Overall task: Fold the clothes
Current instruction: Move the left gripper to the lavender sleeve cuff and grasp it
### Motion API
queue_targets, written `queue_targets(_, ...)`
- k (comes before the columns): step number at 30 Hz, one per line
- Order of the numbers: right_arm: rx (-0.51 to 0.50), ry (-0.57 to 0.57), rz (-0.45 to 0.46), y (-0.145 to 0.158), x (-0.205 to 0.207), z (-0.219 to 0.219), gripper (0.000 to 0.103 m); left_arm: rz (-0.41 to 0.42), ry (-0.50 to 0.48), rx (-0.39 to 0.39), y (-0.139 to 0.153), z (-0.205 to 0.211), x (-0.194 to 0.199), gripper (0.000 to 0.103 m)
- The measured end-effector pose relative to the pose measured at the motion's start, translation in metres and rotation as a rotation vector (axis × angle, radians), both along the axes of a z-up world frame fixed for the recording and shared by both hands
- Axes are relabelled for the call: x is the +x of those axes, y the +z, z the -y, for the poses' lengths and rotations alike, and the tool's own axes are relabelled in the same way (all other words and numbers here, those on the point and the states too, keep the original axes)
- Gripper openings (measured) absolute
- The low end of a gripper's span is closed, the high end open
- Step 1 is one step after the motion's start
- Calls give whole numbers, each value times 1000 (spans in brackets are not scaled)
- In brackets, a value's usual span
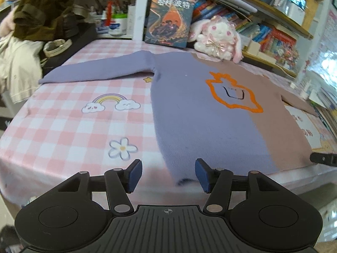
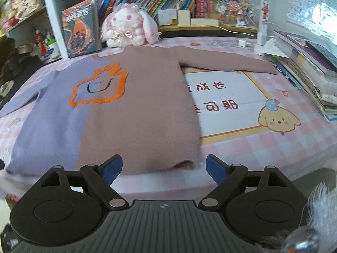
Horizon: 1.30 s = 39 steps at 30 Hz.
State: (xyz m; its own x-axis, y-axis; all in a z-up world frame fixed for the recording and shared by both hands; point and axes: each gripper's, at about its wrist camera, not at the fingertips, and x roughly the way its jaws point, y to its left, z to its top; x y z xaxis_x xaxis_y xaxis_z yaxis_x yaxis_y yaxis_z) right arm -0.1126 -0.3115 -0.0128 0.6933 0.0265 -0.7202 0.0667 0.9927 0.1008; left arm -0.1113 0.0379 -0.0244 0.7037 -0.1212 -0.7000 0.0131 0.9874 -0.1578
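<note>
Two-tone sweater lies flat, front up, across frame centre on the checked worktop, sleeves spread wide. Left gripper and right gripper hover at its hem corners, jaws wide apart and empty, probably placed to pinch the hem.

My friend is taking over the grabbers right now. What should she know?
Left tool: open, empty, at the sweater's purple bottom corner.
Right tool: open, empty, at the brown bottom corner.
Sweater: flat, face up on the checked cloth, both sleeves spread out, neck toward the plush bunny.
Done: laid out only.
Left: every fold.
</note>
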Motion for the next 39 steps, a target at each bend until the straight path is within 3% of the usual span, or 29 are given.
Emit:
queue_targets(7,-20,-48,3,3,3,-63,88,11,-108,3,2,-44,29,62)
queue_targets(12,-23,-103,1,2,5,-99,88,14,-102,12,3,-81,48,62)
queue_targets(21,-69,-137,-14,6,11,-142,88,20,136,-21,-1,-164,84,62)
queue_targets(30,-115,-160,-10,12,19,-158,88,35,382,-100,-10,-230,126,62)
queue_targets(36,-129,-216,-34,11,20,-155,88,35,447,-164,-18,-252,148,61)
queue_targets(39,-135,-237,-44,11,20,-154,88,58,454,-213,-19,-257,155,53)
